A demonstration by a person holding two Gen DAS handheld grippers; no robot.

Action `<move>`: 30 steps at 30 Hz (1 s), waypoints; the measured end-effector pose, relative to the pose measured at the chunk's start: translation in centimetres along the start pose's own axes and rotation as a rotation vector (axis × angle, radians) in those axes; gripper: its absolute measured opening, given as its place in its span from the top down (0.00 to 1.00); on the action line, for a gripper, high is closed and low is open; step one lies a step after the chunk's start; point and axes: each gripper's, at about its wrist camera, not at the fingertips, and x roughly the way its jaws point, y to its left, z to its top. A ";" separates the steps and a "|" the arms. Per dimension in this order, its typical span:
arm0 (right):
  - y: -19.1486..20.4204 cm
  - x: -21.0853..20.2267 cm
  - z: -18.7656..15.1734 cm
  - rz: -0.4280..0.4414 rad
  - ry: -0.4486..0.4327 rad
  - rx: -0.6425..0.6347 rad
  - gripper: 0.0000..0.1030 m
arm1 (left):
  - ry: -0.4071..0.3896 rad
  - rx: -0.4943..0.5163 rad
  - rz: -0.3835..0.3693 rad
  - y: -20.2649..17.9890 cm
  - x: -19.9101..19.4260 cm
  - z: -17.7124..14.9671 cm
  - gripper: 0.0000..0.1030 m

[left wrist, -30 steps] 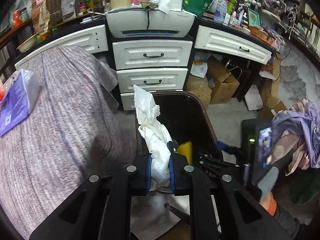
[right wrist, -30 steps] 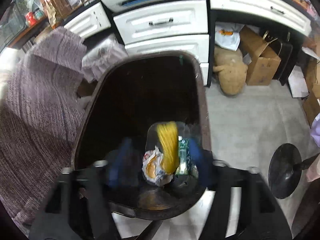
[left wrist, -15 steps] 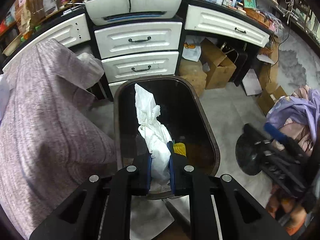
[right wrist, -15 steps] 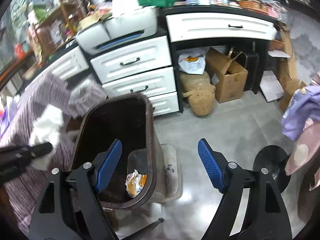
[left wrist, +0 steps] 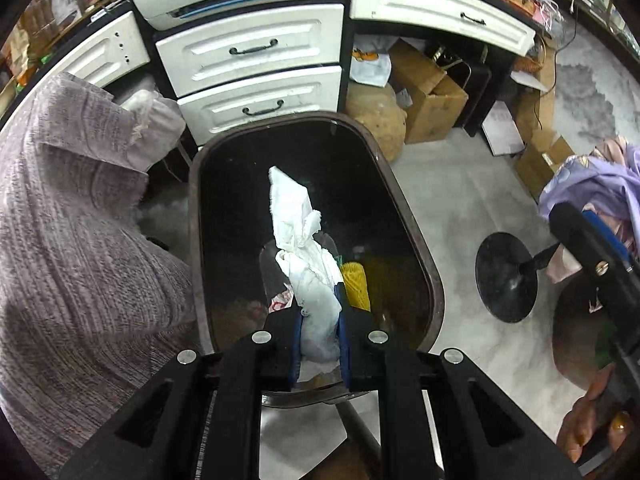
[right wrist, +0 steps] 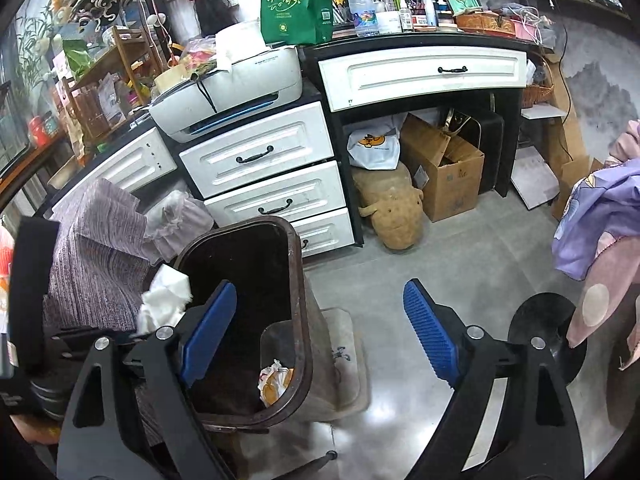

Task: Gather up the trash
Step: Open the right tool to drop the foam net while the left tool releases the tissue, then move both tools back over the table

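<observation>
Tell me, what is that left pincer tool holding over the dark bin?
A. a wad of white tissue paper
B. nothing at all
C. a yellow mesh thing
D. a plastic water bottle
A: the left gripper has its blue pads pressed on a crumpled white tissue above the open trash bin.

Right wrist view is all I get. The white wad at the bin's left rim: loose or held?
Observer: Held. The left claw is shut on the tissue.
Operator: Over the bin?
Observer: Yes, over the opening of the bin.
Operator: Anything in the bin besides the wrapper I see?
Observer: A yellow mesh piece, right of the tissue.
</observation>
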 end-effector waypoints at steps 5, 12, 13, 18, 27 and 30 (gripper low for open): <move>-0.1 -0.1 0.0 0.002 0.000 0.001 0.18 | 0.022 0.011 -0.004 -0.3 0.5 -0.2 0.56; 0.0 -0.2 0.0 0.003 -0.006 0.009 0.14 | -0.028 -0.001 0.013 0.1 -1.1 -0.6 0.18; 0.0 -0.3 0.0 0.004 -0.008 0.011 0.13 | -0.034 0.001 0.012 0.0 -1.4 -0.6 0.17; 0.0 -0.4 0.2 0.006 -0.014 0.016 0.12 | -0.068 0.013 0.039 -0.1 -2.4 -1.2 0.13; 0.4 -0.6 0.4 0.012 -0.014 0.014 0.11 | -0.131 -0.017 0.049 0.9 -5.3 -2.1 0.11; 0.7 -0.6 0.5 0.019 -0.012 0.007 0.11 | -0.150 -0.050 0.044 1.9 -6.6 -2.5 0.10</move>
